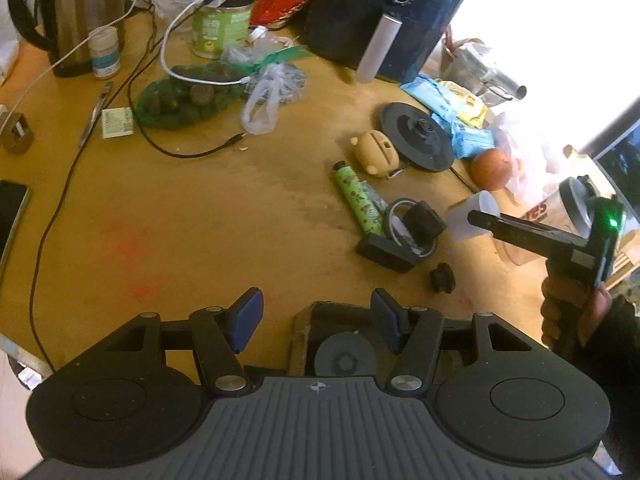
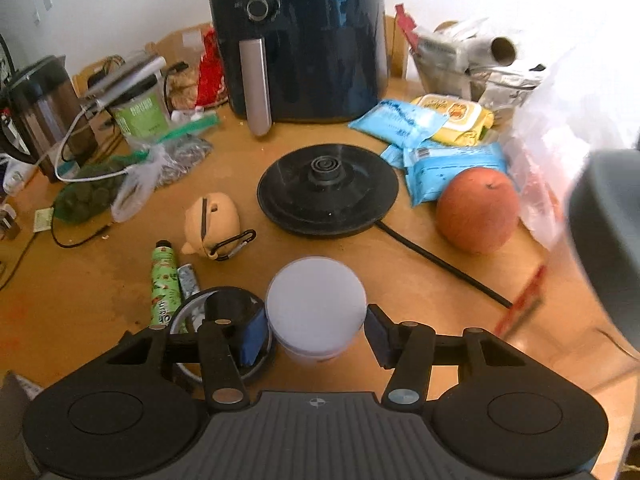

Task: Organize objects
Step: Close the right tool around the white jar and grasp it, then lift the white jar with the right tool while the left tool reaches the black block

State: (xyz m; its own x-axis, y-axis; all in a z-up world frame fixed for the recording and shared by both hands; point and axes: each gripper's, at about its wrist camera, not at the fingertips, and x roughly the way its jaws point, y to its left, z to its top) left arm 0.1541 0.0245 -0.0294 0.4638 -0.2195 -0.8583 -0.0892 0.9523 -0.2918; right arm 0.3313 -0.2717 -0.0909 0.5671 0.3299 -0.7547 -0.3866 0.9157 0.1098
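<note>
Wooden table (image 2: 400,264), much cluttered. Nearest, right gripper (image 2: 316,330) with jaws spread, set around a white plastic cup (image 2: 316,300) lying on the table, pads beside it, contact not clear. Left gripper (image 1: 316,320) released, holding nothing, above bare wood. Just left of the cup, a green tube (image 2: 164,284). Further, an orange (image 2: 476,210) and black kettle base (image 2: 328,194). At the back, dark air fryer (image 2: 304,40).
</note>
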